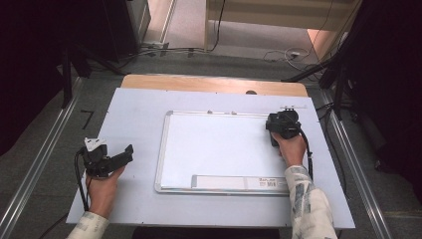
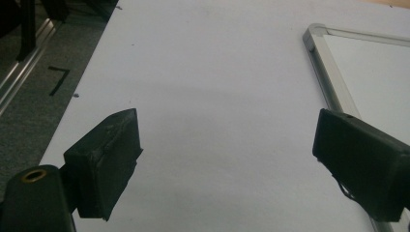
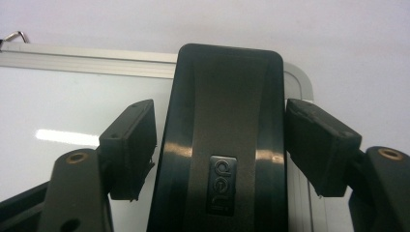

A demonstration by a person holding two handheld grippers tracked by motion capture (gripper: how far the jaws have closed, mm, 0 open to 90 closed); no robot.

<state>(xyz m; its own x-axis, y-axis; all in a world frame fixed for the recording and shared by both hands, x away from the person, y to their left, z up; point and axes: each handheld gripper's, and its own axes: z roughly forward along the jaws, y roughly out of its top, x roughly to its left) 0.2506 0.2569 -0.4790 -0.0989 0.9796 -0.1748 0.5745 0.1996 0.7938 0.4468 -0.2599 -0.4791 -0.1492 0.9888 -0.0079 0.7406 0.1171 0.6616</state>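
The right gripper (image 3: pixel 220 145) sits at the far right corner of the whiteboard (image 1: pixel 219 144), with a black eraser (image 3: pixel 225 130) standing lengthwise between its jaws. In the right gripper view both pads (image 3: pixel 130 145) flank the eraser's sides; the left one shows a thin gap, and the right one looks to be just touching or barely off, though the angle makes that hard to settle. I read the jaws as spread a little wider than the eraser, not pinching it. The eraser lies flat on the board, its far end reaching over the aluminium frame (image 3: pixel 96 60) just ahead of the jaws.

The left gripper (image 2: pixel 227 159) rests on the table (image 2: pixel 217 72) well to the left of the board, jaws spread wide with nothing between them; the board's near left corner lies ahead and to the right of its right jaw.

The board looks clean, so the step in hand seems to be parking the eraser at the corner, or else taking it up for a wipe. If it is being set down, the next move calls for lifting the right gripper straight back and up without dragging the eraser. If a wipe follows, the jaws must close squarely on its long sides first.
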